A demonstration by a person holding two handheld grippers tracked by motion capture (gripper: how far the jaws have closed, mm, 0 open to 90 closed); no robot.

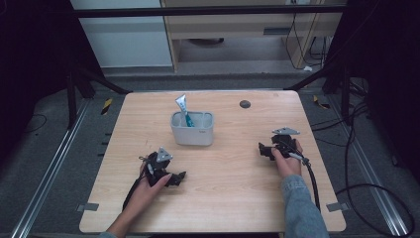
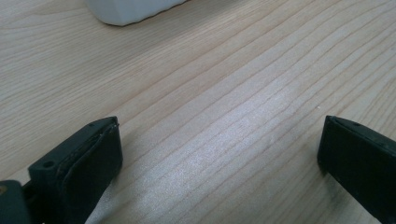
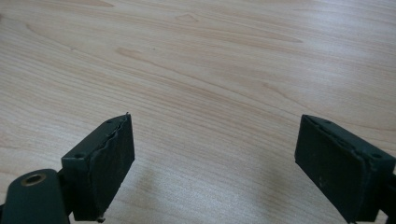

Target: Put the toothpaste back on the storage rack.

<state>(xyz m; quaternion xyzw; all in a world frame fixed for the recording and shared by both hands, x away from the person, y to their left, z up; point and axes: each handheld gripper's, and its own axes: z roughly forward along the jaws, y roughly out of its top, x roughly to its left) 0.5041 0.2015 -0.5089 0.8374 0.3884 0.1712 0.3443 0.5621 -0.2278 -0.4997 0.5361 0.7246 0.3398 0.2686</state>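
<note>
— Jaws first: how do they stand?
— Both pairs spread wide over bare wood, gripping nothing.
— Largest thing?
— Wooden table (image 1: 223,198), then white holder (image 1: 192,130) at its middle with a tube (image 1: 182,105) inside.
— Grippers?
— Left gripper (image 1: 179,176) near-left of the holder, right gripper (image 1: 262,150) to its right.
</note>
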